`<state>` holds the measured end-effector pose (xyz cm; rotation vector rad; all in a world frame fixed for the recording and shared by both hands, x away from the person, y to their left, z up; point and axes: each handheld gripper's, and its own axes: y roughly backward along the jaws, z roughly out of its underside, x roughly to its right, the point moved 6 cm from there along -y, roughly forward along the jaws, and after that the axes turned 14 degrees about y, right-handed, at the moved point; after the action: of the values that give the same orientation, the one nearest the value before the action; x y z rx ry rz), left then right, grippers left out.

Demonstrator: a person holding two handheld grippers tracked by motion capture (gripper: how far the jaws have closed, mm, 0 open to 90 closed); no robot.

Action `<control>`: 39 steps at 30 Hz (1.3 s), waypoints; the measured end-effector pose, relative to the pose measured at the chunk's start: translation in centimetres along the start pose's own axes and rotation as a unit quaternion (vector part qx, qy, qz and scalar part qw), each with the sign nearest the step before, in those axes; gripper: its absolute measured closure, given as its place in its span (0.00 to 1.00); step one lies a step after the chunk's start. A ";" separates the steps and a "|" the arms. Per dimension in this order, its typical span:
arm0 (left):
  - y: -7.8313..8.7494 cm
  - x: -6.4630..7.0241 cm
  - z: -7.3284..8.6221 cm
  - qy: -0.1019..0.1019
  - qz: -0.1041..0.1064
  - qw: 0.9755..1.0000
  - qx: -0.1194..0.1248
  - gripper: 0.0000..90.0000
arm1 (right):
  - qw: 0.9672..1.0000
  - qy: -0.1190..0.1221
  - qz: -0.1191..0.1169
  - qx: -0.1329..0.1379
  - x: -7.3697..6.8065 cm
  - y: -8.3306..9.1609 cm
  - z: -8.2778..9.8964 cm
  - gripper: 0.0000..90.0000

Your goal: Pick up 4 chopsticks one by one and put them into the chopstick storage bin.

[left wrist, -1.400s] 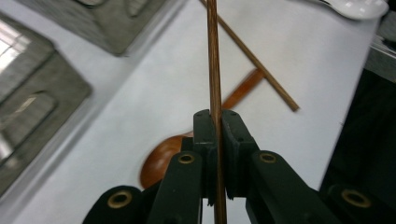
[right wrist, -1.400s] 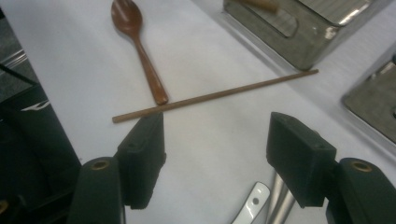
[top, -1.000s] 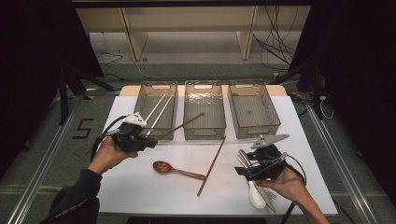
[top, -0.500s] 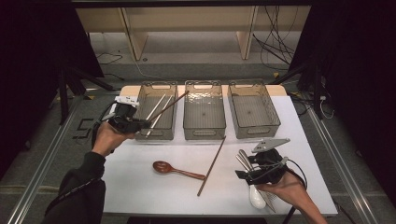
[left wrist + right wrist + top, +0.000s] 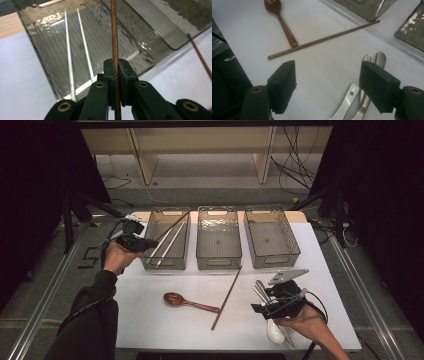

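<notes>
My left gripper (image 5: pixel 145 244) is shut on a brown wooden chopstick (image 5: pixel 172 224), which slants up over the left bin (image 5: pixel 165 265). In the left gripper view the chopstick (image 5: pixel 114 30) runs straight up from the pinched jaws (image 5: pixel 115 72) above the bin, where two silver chopsticks (image 5: pixel 68 62) lie. A second wooden chopstick (image 5: pixel 227 296) and a wooden spoon (image 5: pixel 187 301) lie on the white table. My right gripper (image 5: pixel 265 307) hangs open at the front right, above a white ceramic spoon (image 5: pixel 344 102) and metal cutlery (image 5: pixel 368 60), with nothing between its jaws (image 5: pixel 328 87).
Three clear grey bins stand in a row at the back: the left one, a middle bin (image 5: pixel 218 263) and a right bin (image 5: pixel 272 264). The table's edge runs close in front of my right hand. Dark floor and cables lie beyond.
My left hand has carried the wooden chopstick back and to the left, from in front of the left bin to its near-left corner. The right gripper has stayed put.
</notes>
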<state>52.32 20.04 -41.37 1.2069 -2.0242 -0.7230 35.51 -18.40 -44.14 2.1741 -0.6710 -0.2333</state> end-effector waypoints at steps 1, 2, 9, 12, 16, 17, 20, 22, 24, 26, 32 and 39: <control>-0.2 -0.2 -0.1 0.004 -0.004 1.000 0.001 0.95 | 1.000 0.000 0.000 0.000 0.0 0.0 0.0 0.34; -0.4 -0.4 -0.2 0.008 -0.005 1.000 -0.001 0.95 | 1.000 0.000 -0.001 0.000 0.0 0.0 0.0 0.34; -1.9 -1.2 -0.6 0.031 -0.018 0.999 -0.005 0.95 | 1.000 0.002 -0.002 0.001 0.0 0.0 0.0 0.34; -2.5 -1.5 -0.8 0.040 -0.023 0.999 -0.008 0.95 | 1.000 0.000 -0.002 0.000 0.0 0.0 0.0 0.34; -3.3 -2.1 -0.8 0.052 -0.030 0.998 -0.015 0.95 | 1.000 0.002 -0.003 0.001 -0.1 -0.1 0.0 0.34; -3.5 -2.2 -0.7 0.054 -0.032 0.998 -0.016 0.95 | 1.000 0.002 -0.003 0.001 -0.1 -0.1 0.0 0.34; -4.0 -2.4 -0.7 0.061 -0.031 0.997 -0.019 0.94 | 1.000 0.001 -0.004 0.001 -0.1 -0.1 0.0 0.34; -4.3 -2.3 -0.7 0.063 -0.031 0.997 -0.022 0.94 | 1.000 0.001 -0.005 0.000 -0.1 -0.1 0.0 0.34; -4.6 -2.2 -0.8 0.068 -0.030 0.997 -0.021 0.94 | 1.000 0.002 -0.006 0.000 -0.1 -0.1 0.1 0.34; -4.9 -1.9 -1.0 0.064 -0.030 0.997 -0.019 0.93 | 1.000 0.004 -0.008 -0.001 -0.1 -0.2 0.1 0.34; -5.0 -1.4 -1.4 0.067 -0.030 0.997 -0.011 0.67 | 1.000 0.002 -0.007 -0.001 -0.1 0.0 0.1 0.35; -3.5 0.0 -1.3 0.062 -0.003 0.998 -0.003 0.53 | 1.000 0.001 -0.007 -0.001 -0.1 0.0 0.1 0.35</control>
<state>55.18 18.39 -43.13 1.2251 -1.9170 -0.6408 35.42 -18.39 -44.23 2.1773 -0.6546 -0.2384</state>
